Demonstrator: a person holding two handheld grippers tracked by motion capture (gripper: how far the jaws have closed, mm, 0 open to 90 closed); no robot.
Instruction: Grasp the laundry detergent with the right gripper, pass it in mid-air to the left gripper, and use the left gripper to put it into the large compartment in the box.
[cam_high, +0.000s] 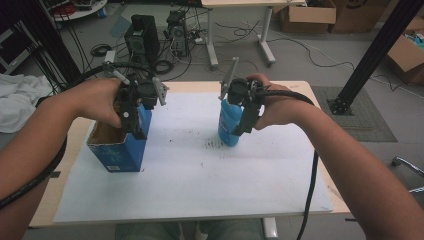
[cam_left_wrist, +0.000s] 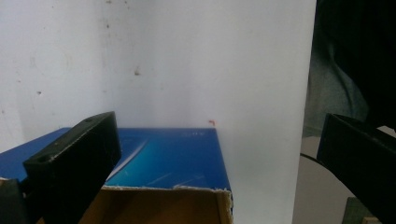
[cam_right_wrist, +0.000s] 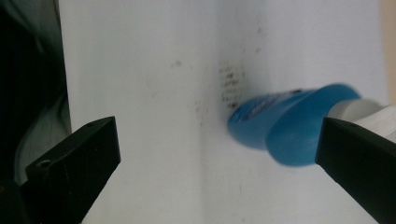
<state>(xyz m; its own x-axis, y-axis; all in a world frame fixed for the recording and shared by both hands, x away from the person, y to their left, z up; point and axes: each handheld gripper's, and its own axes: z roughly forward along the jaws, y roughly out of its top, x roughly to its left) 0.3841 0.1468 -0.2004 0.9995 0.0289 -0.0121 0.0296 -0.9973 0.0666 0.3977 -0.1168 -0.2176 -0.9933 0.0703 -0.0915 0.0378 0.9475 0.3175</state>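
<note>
One box (cam_high: 120, 145), one bottle (cam_high: 229, 125), one white sheet (cam_high: 200, 170) on one worktop (cam_high: 300, 90), and two claws, one in each hand.

The box is blue, open at the top with brown card inside, and stands on the left part of the sheet. The left claw (cam_high: 134, 117) hangs over its far right corner. From above, the jaw gap is hidden by the claw's body. The left claw view settles it: the jaws stand wide apart with nothing between them, and below them lie the box's blue side (cam_left_wrist: 173, 158) and its torn brown rim, with the sheet (cam_left_wrist: 210, 60) beyond.

The bottle is blue and stands on the sheet near the middle, well apart from the box. The right claw (cam_high: 240, 120) is at its top, and from above the hand seems almost on it. The right claw view (cam_right_wrist: 219, 154) shows the jaws wide open and gripping nothing; the bottle (cam_right_wrist: 289, 123), blurred, sits close to the right jaw, with a white part at its end just behind that jaw. Whether the jaw touches it cannot be told. This view also shows dark specks on the sheet (cam_right_wrist: 154, 93) beside the bottle.
</note>
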